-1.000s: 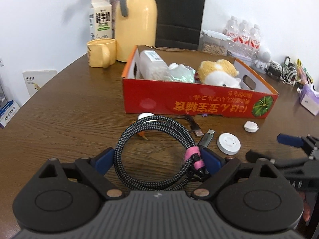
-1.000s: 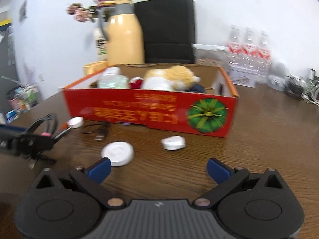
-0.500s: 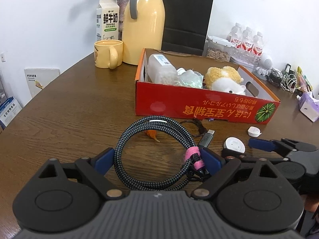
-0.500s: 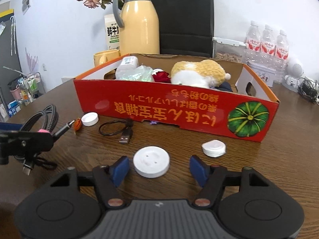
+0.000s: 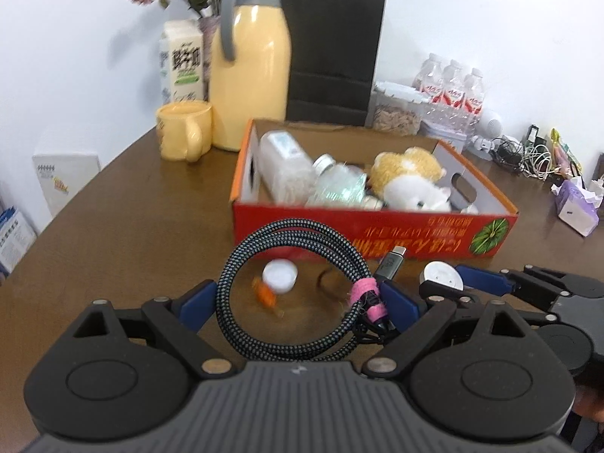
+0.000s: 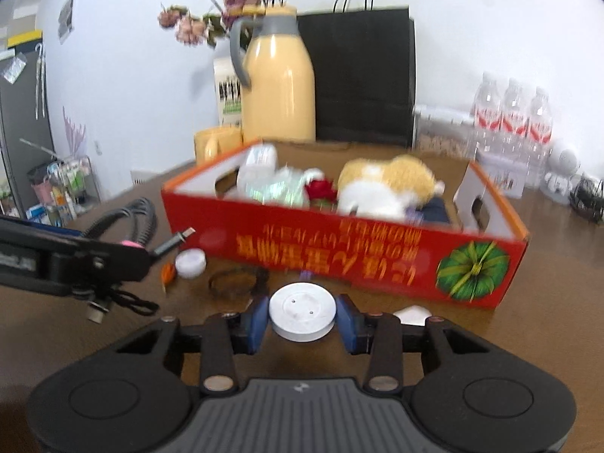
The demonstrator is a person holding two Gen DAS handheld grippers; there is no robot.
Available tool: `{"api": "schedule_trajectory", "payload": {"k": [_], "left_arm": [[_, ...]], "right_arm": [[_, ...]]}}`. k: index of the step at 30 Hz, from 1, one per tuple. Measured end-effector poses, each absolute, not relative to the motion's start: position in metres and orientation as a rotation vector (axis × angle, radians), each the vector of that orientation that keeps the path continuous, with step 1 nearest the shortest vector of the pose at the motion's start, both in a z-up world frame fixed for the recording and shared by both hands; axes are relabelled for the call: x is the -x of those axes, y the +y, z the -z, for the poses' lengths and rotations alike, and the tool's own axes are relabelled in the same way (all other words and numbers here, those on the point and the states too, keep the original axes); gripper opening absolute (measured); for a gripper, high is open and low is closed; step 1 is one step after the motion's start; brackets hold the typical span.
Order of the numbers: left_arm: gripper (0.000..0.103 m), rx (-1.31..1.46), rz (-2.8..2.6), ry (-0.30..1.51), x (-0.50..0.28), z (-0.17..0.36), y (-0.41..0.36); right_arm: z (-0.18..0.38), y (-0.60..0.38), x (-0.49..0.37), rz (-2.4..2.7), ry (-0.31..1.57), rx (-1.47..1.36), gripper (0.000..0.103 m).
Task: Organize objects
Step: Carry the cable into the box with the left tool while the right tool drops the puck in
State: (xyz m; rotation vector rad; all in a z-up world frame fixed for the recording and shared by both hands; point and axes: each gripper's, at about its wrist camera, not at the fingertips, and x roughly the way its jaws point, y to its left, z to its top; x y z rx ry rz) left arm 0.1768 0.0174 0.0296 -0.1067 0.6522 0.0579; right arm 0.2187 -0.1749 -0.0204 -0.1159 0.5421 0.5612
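Observation:
My left gripper (image 5: 298,300) is shut on a coiled braided black cable (image 5: 294,290) with a pink tie and holds it above the table, in front of the red cardboard box (image 5: 377,234). The cable also shows at the left of the right wrist view (image 6: 128,222). My right gripper (image 6: 302,319) is shut on a white round disc (image 6: 302,315), lifted off the table; it also shows in the left wrist view (image 5: 442,278). The box (image 6: 339,253) holds a plush toy (image 6: 385,185), bottles and a red flower.
On the table before the box lie a small white cap (image 6: 190,263), an orange bit (image 6: 168,272), a thin black cable (image 6: 238,281) and a small white piece (image 6: 411,315). Behind the box stand a yellow jug (image 5: 251,75), mug (image 5: 183,136), milk carton, black bag and water bottles.
My right gripper closed on the white disc and raised it. My left gripper lifted the coiled cable higher and toward the box.

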Motion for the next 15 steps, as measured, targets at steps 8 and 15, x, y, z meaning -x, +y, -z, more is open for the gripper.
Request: {"api": "schedule_trajectory", "payload": {"k": [8, 15], "left_arm": [[0.094, 0.101, -0.040, 0.600, -0.223, -0.054, 0.005], [0.094, 0.111, -0.034, 0.578, -0.273, -0.058, -0.005]], "right_arm": [[-0.016, -0.188, -0.250, -0.510, 0.442, 0.102, 0.038], [-0.031, -0.194, -0.290, -0.467, 0.398, 0.094, 0.038]]}}
